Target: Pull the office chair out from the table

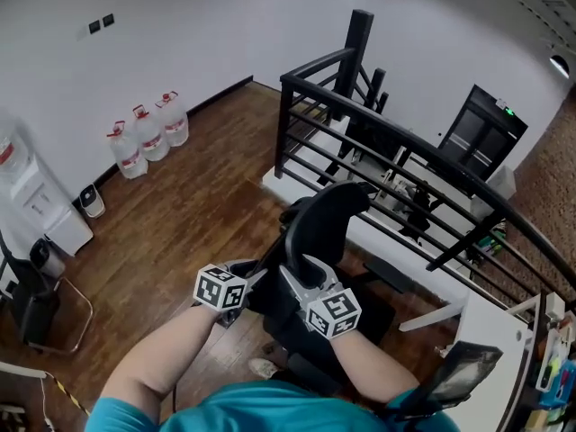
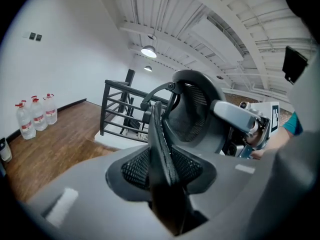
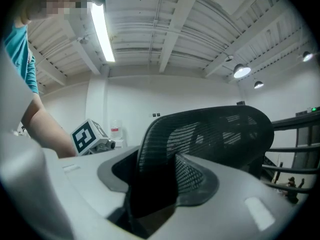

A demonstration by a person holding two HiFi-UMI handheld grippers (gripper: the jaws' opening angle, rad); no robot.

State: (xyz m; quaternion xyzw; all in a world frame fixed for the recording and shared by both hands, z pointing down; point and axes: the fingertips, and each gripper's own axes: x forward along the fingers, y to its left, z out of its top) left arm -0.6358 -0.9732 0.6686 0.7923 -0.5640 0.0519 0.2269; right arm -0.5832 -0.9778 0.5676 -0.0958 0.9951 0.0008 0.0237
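A black mesh office chair (image 1: pixel 328 219) stands just in front of me on the wood floor, its backrest toward me. My left gripper (image 1: pixel 261 280) is at the backrest's left edge and my right gripper (image 1: pixel 295 266) at its right edge. In the left gripper view the thin rim of the backrest (image 2: pixel 192 114) runs between the jaws of the left gripper (image 2: pixel 162 169), and both pads press on it. In the right gripper view the backrest (image 3: pixel 215 131) fills the gap of the right gripper (image 3: pixel 160 184), whose pads lie against the frame. The chair's base is hidden.
A white table (image 1: pixel 490 331) stands at the right with a dark screen (image 1: pixel 463 367) near its edge. A black railing (image 1: pixel 378 120) runs behind the chair. Water bottles (image 1: pixel 148 133) and a dispenser (image 1: pixel 31 196) line the left wall, with open wood floor (image 1: pixel 198 196) between.
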